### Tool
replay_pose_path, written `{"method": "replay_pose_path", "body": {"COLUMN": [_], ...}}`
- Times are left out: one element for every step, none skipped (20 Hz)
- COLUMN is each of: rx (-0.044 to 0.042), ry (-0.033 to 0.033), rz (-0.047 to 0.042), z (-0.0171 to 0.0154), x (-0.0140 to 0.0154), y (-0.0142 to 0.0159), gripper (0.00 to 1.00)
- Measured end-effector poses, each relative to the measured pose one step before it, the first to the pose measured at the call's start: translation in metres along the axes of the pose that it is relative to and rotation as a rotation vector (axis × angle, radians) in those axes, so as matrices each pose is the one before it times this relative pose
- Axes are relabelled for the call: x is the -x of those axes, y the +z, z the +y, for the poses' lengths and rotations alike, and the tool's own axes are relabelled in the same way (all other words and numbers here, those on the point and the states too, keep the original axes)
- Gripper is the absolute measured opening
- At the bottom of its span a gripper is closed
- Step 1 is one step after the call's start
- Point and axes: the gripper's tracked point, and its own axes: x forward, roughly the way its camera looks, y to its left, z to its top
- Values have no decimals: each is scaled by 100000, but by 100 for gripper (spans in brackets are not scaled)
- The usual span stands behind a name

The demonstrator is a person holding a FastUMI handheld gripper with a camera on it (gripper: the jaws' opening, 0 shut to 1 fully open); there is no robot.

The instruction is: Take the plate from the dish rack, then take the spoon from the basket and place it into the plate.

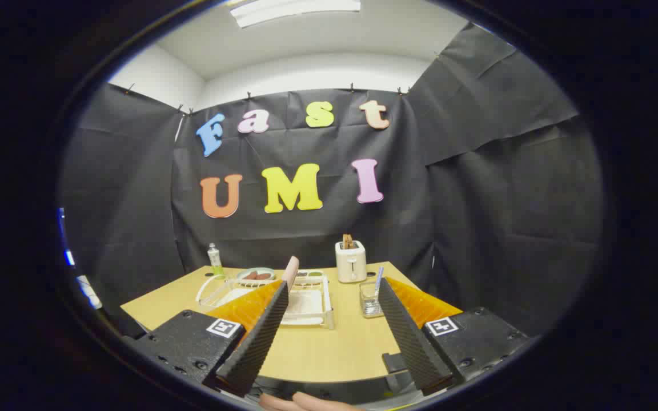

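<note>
My gripper (333, 284) is open and held above the near end of the wooden table (329, 348), with nothing between its fingers. Beyond the left fingertip a white dish rack (306, 305) holds a pinkish plate (291, 269) standing on edge. Just past the right fingertip a small clear basket (369, 301) holds a spoon (378, 278) with a pale blue handle sticking upward. Both rack and basket are well ahead of the fingers, with no contact.
A white toaster (350, 261) with toast stands at the table's back. A small plate of food (255, 275), a second dish (310, 276) and a clear bottle (215, 260) sit back left. A person's fingers (306, 402) show beneath the gripper.
</note>
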Motion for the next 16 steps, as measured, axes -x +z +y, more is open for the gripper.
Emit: {"method": "replay_pose_path", "body": {"rx": [188,332,375,-248,-487,-445,123,291,283,377,305,52,44,135,315,41], "ry": [199,195,199,661,629,120,-331,-764,-738,-363,-301,-358,-116,56,476,752], "rz": [99,200,236,194,139,-107,-195,-274,-182,-165,-54,196,389,500,755,618], "z": [34,110,-74,32,38,-100,-259,-331,-243,-168,-21,-133,-104,-54,168,171], "x": [-26,-26,25,1,-20,107,-40,98,-58,-25,-102,-118,-117,-253,-295,-344], "y": [-93,-27,-225,81,-95,180,-76,95,-59,41,-134,-50,-201,-125,-207,-40], "gripper": [100,100,100,100,100,100,100,100,100,100,100,100,100,100,100,100]}}
